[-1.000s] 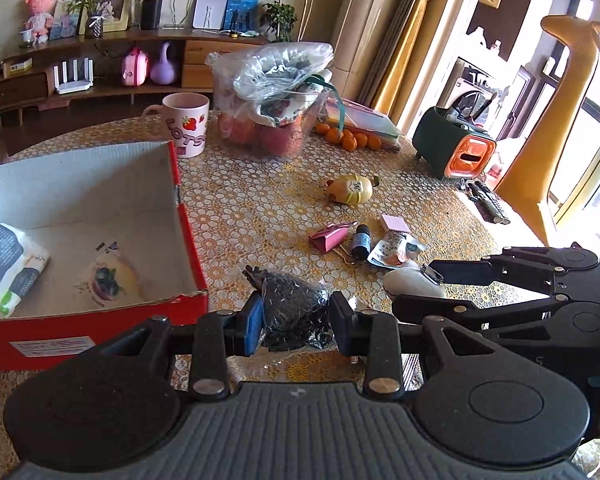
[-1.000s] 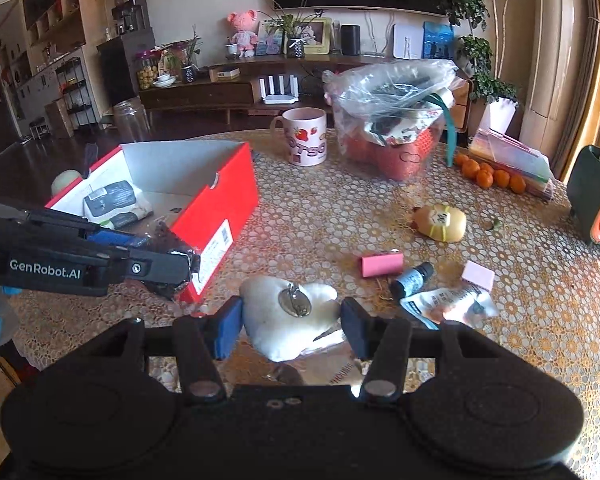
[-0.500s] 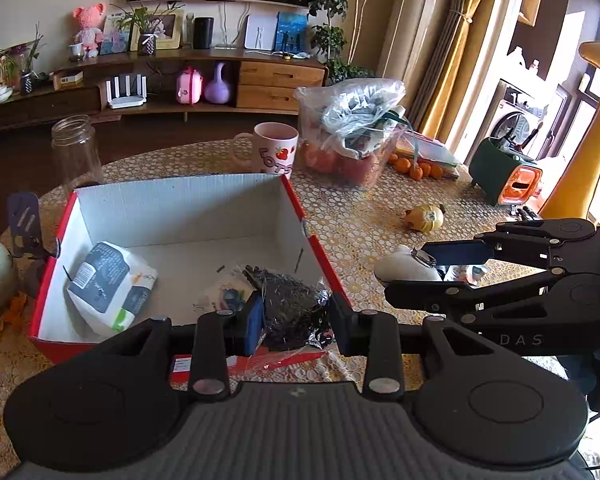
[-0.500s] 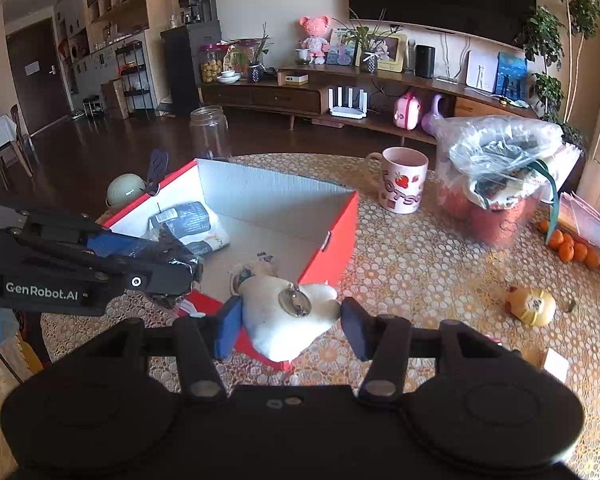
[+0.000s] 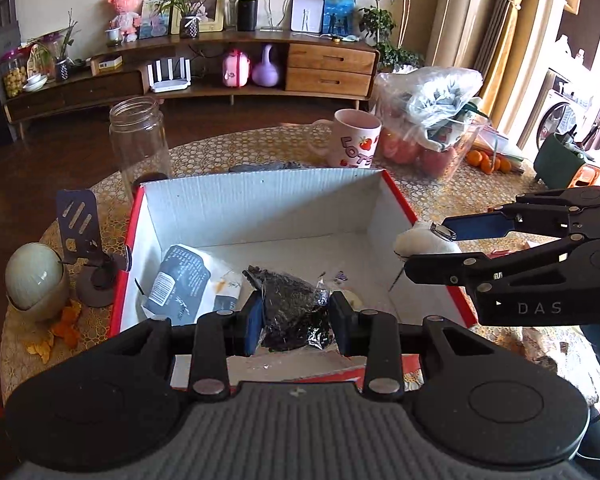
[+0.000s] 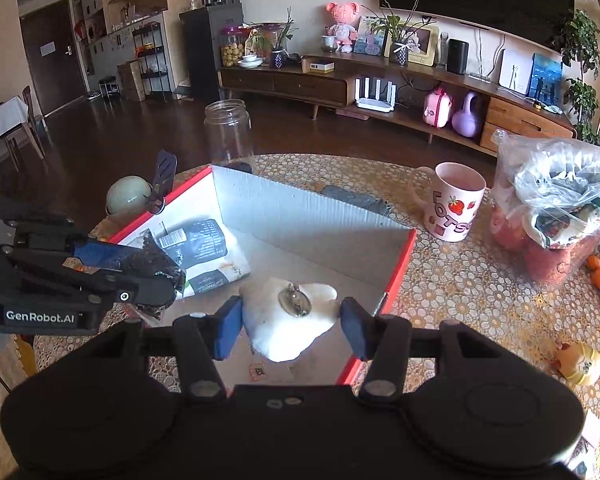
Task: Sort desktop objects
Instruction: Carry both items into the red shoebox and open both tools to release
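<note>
A red cardboard box (image 5: 396, 196) with a white inside stands on the table; it also shows in the right wrist view (image 6: 400, 264). My left gripper (image 5: 296, 314) is shut on a black crinkly packet (image 5: 292, 304) and holds it over the box's near part. My right gripper (image 6: 292, 322) is shut on a white plush keychain (image 6: 288, 320) with a metal ring, over the box's near right side. A grey-white wipes pack (image 5: 184, 284) lies inside the box at the left.
A glass jar (image 5: 138, 140) stands behind the box, a strawberry mug (image 5: 354, 142) and a plastic bag of fruit (image 5: 432, 120) at the back right. A green egg-shaped holder (image 5: 34, 276) and a dark phone stand (image 5: 82, 232) sit left of the box. Tangerines (image 5: 486, 160) lie far right.
Both grippers have moved left with their objects, from the cluttered right part of the table to above the red box. Both stay shut.
</note>
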Motion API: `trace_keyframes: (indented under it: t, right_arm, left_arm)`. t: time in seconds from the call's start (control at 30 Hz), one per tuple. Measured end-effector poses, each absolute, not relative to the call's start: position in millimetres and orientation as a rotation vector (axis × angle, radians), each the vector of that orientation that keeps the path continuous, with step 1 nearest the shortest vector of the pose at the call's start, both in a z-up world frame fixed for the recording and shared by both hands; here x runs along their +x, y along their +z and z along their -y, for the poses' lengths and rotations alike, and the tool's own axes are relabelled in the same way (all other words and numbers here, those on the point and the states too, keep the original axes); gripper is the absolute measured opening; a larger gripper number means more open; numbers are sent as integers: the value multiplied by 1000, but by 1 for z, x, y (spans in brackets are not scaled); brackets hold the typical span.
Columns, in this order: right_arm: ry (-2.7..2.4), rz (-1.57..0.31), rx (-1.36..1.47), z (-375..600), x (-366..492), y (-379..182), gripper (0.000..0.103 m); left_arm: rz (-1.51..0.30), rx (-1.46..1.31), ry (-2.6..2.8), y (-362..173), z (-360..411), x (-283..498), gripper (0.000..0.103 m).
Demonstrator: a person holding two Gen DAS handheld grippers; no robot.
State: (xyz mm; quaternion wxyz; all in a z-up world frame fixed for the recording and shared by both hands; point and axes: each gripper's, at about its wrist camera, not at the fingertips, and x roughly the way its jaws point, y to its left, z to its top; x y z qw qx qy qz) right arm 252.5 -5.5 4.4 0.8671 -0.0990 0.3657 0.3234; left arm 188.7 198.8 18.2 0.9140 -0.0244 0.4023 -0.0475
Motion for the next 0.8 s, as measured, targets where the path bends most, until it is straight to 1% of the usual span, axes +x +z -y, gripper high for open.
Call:
trace_keyframes:
  t: [0.27, 0.53, 0.8]
  right_arm:
    - [655, -825, -207, -18, 292, -16, 53]
    - [638, -879, -288, -45, 324, -42, 53]
    - [630, -1002, -327, -72, 345, -68, 53]
  left_arm:
    - [-892, -29, -76, -7, -211, 228, 34]
    - [-950, 14, -80, -31, -211, 253, 34]
    - [-999, 46, -79, -48, -211, 266, 34]
